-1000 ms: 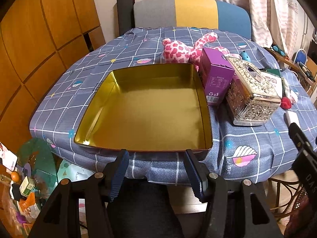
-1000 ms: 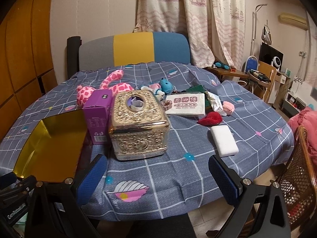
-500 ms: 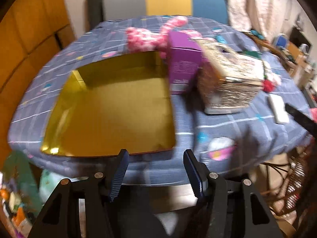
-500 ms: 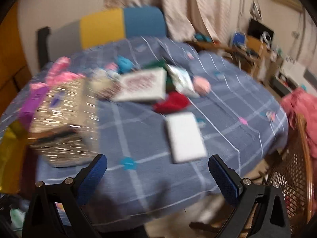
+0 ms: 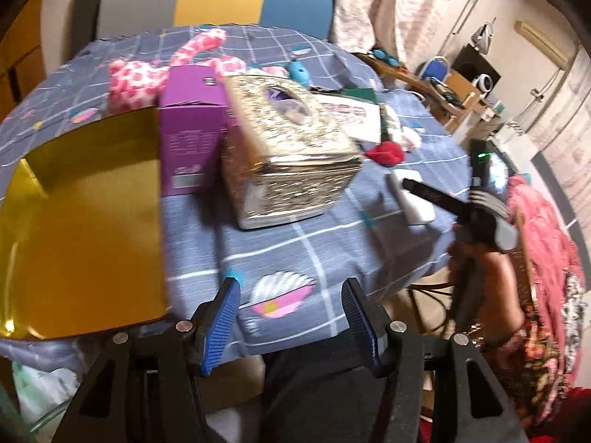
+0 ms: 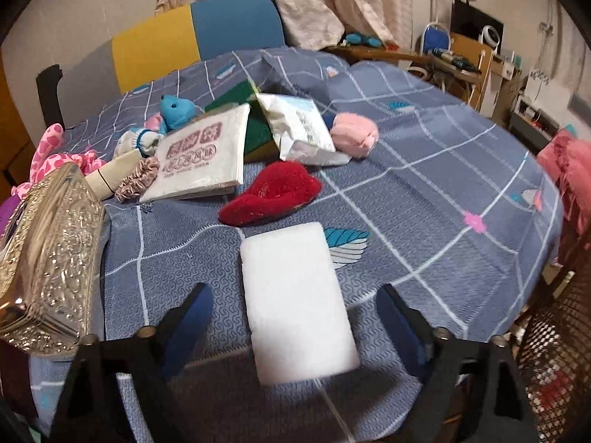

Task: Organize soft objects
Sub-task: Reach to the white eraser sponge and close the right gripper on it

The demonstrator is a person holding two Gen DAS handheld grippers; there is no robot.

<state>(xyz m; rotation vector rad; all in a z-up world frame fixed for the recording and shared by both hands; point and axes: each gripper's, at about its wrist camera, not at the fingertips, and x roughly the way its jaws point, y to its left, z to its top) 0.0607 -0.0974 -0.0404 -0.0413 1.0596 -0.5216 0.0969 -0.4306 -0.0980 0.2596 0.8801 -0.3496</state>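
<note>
A white sponge block [image 6: 297,302] lies on the blue checked tablecloth, between the open fingers of my right gripper [image 6: 295,313]. Beyond it lie a red plush [image 6: 271,192], a pink plush [image 6: 354,134], a blue toy bear [image 6: 177,109] and a pink scrunchie [image 6: 136,179]. My left gripper [image 5: 291,310] is open and empty at the table's front edge, beside the empty gold tin tray [image 5: 85,217]. A pink spotted plush [image 5: 140,77] lies behind the tray. The right gripper shows in the left wrist view [image 5: 436,195] over the sponge [image 5: 413,199].
An ornate silver tissue box [image 5: 288,151] and a purple carton [image 5: 192,129] stand next to the tray. A white booklet [image 6: 207,155], a white packet [image 6: 299,125] and a green pad [image 6: 229,101] lie mid-table. A chair stands behind; a wicker chair [image 6: 554,361] at right.
Both grippers have swung right. The right gripper has moved forward and down, so the white sponge now lies between its fingers. The left view has shifted from the tray toward the tissue box.
</note>
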